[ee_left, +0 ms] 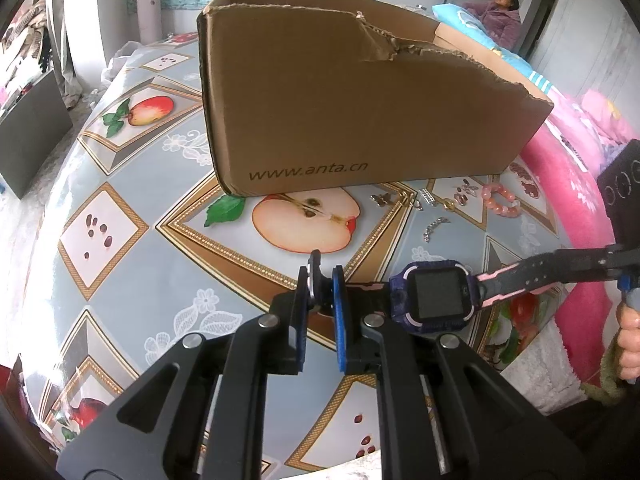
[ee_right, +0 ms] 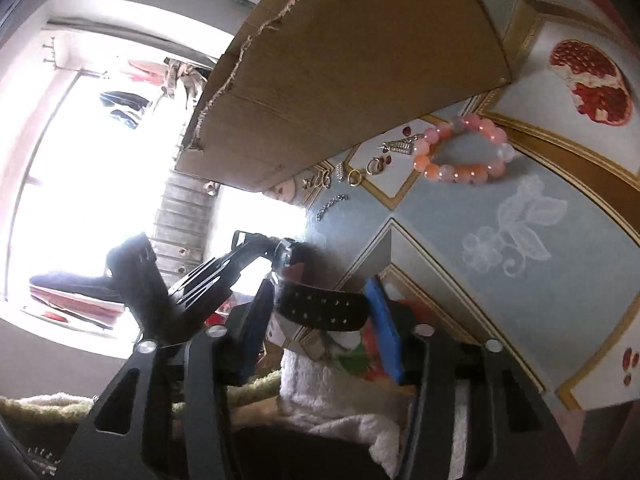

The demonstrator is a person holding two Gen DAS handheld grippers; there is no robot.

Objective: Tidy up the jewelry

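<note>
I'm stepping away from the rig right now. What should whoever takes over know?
Left claw: shut on the buckle end of the watch strap.
Right claw: the other strap end lies between its jaws; grip unclear.
Bracelet and small metal pieces lie on the table beside the box.
Done: nothing seen boxed; the box's inside is hidden.
Left: probably put the watch, bracelet and pieces into the box.
</note>
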